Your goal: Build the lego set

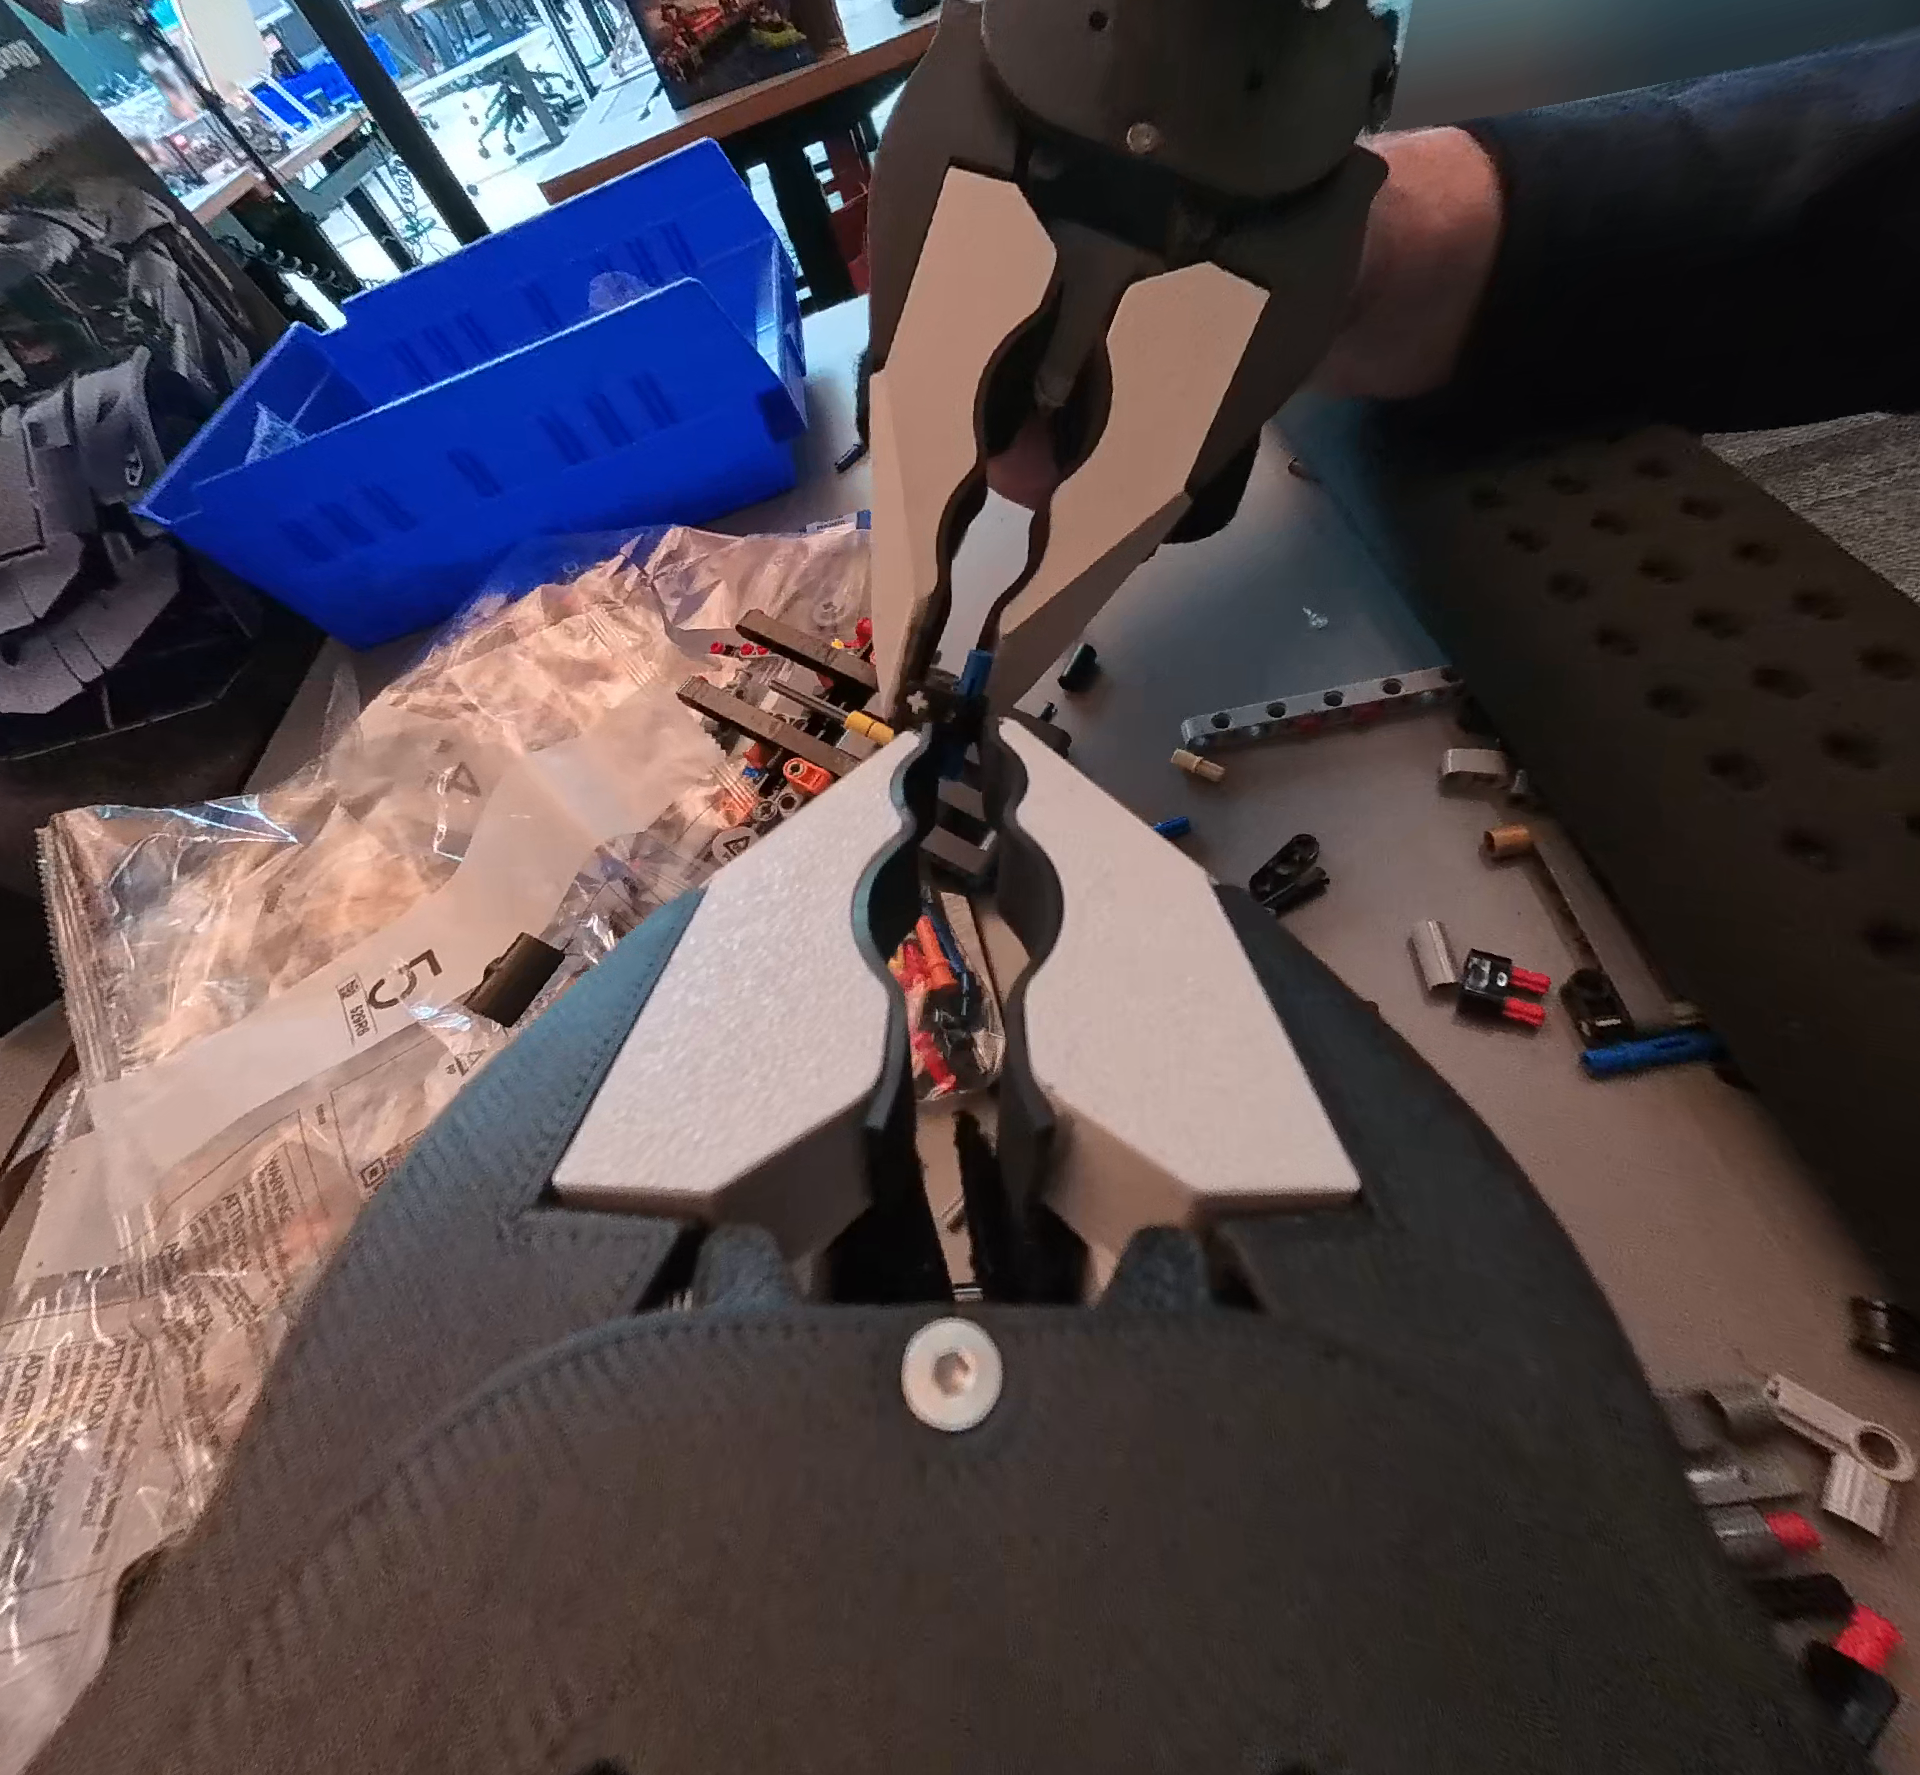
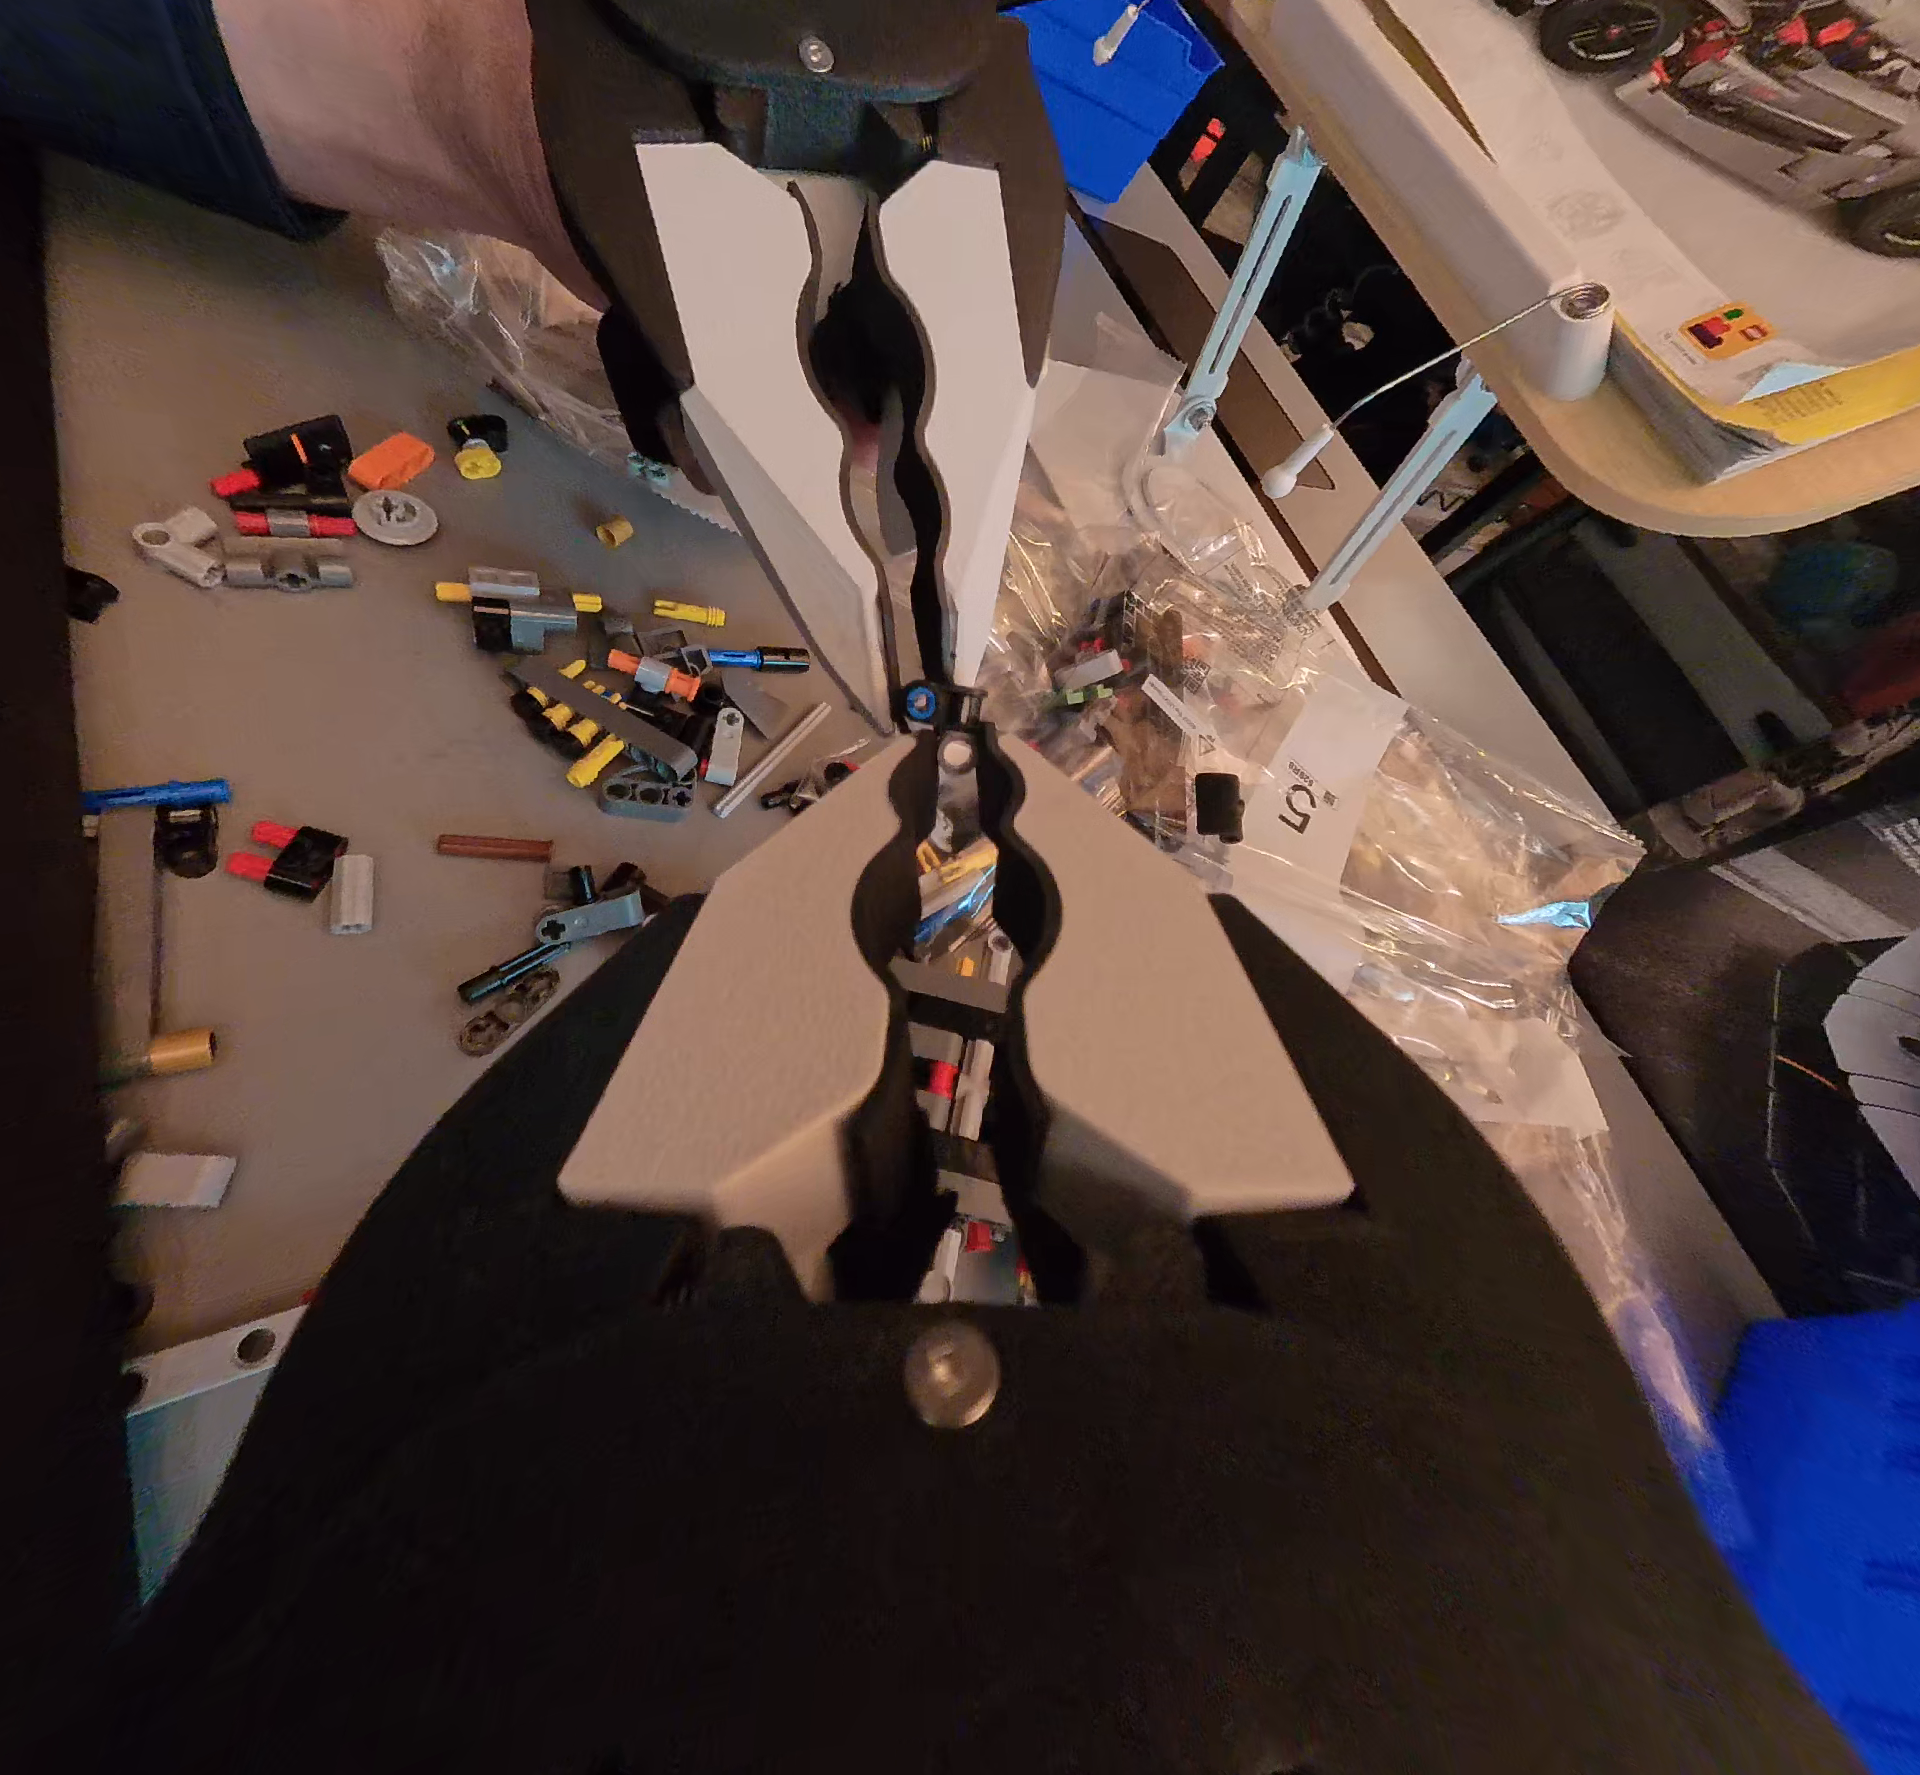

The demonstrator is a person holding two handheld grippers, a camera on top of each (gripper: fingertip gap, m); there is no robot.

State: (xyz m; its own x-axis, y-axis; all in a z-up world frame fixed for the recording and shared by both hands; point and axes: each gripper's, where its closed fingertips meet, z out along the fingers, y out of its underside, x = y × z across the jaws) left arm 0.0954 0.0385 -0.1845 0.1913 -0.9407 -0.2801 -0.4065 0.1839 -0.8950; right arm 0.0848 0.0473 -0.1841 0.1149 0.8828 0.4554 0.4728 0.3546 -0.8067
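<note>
Each camera sits just behind its own gripper and looks forward along the fingers, tilted down at the table [image 1: 1299, 769]. The left wrist view has the left gripper [image 1: 951, 733] filling 6 o'clock, with the right gripper [image 1: 935, 676] coming in from 12. The right wrist view mirrors this: the right gripper [image 2: 951, 738] low, the left gripper [image 2: 930, 686] from 12. Both are very close. They share the tip-to-tip meeting point at centre, the bags [image 1: 416, 738] and the loose parts [image 2: 582, 686].

Dim indoor light, bright windows behind, strong fisheye distortion, blurred edges.
</note>
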